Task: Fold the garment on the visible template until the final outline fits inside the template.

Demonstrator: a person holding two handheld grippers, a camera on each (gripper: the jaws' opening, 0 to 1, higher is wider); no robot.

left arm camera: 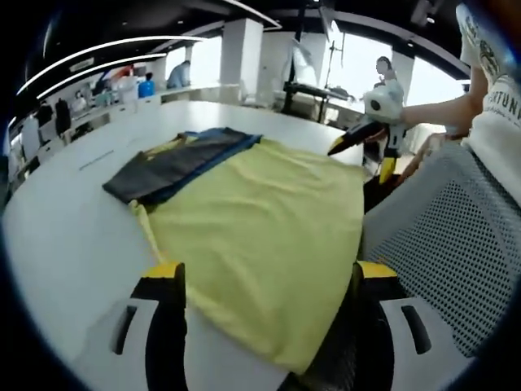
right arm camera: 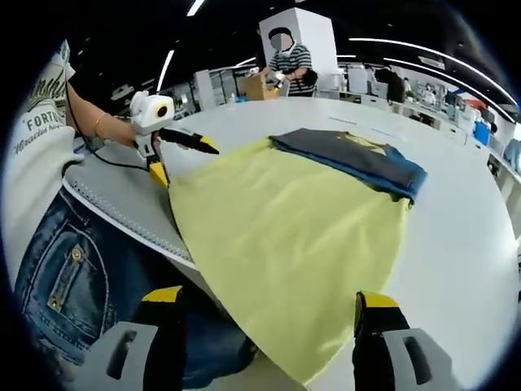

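Yellow shirt (left arm camera: 260, 236) lies at my twelve o'clock on the desk (left arm camera: 73, 236); both grippers (left arm camera: 269, 281) (right arm camera: 269, 305) hang released, left nearer.

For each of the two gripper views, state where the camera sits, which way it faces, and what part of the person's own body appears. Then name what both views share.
Left gripper view: rides the left gripper, looking across the yellow garment on the white table; the right gripper and forearm enter from the right.
Right gripper view: rides the right gripper, facing the garment from the opposite corner; the left gripper, shirt and jeans show at left.
Shared: garment, table, its dark folded part.
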